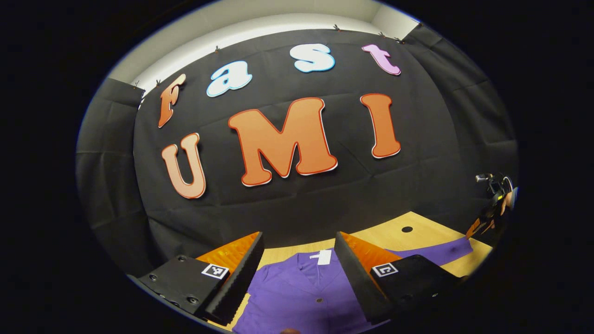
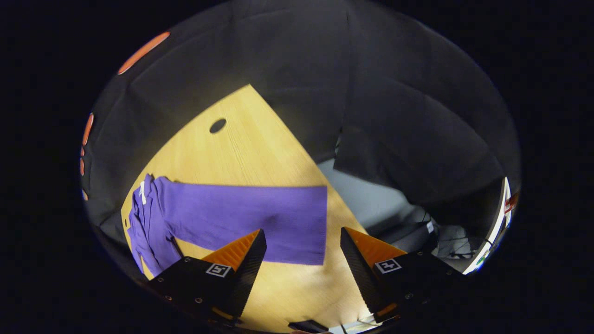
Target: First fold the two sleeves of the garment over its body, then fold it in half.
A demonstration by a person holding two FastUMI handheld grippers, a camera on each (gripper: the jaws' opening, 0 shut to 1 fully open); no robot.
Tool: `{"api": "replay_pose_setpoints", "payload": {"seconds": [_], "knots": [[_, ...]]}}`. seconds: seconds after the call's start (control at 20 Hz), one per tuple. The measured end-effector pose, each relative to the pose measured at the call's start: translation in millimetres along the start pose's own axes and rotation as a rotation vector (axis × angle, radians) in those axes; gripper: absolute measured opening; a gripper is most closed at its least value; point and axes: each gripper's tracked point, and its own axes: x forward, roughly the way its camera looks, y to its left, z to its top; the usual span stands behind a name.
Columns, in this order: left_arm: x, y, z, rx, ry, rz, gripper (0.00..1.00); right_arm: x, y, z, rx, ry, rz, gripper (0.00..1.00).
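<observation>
Lying flat on the wooden table: purple garment, right sleeve stretched out, unfolded. Hovering with fingers spread and empty: left gripper over collar, right gripper near cuff. Beginning first sleeve fold; next, likely closing on cuff edge.

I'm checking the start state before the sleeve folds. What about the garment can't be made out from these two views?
- Left gripper view: garment hem and lower body, cut off by the bottom edge and hidden by the open left tongs.
- Left gripper view: white collar label, too small to read.
- Right gripper view: other sleeve; only one sleeve lies outstretched, the body squeezed at the edge near the right tongs.
</observation>
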Motion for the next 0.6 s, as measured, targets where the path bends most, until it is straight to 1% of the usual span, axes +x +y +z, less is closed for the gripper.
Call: {"api": "replay_pose_setpoints", "payload": {"seconds": [0.05, 0.1, 0.3, 0.45, 0.55, 0.6], "knots": [[1.5, 1.1, -2.8, -0.004, 0.009, 0.001, 0.96, 4.6, 0.9, -1.9, 0.013, 0.041, 0.012, 0.97], [2.5, 1.7, -3.7, -0.005, 0.015, 0.002, 0.96, 5.7, -2.8, -2.5, 0.027, 0.064, 0.012, 0.96], [4.4, 3.3, -6.0, -0.003, 0.028, 0.009, 0.96, 17.9, -5.7, 1.2, 0.03, 0.109, -0.012, 0.94], [6.1, 2.3, -8.4, -0.004, 0.037, 0.009, 0.96, 30.5, 0.9, 0.4, 0.033, 0.152, 0.008, 0.94], [7.7, 0.7, -13.1, -0.013, 0.051, 0.007, 0.96, 39.5, -6.3, -1.1, 0.04, 0.176, -0.012, 0.93], [7.2, 0.5, -15.3, -0.013, 0.06, 0.008, 0.96, 40.4, -7.9, 1.3, 0.039, 0.171, -0.022, 0.93]]}}
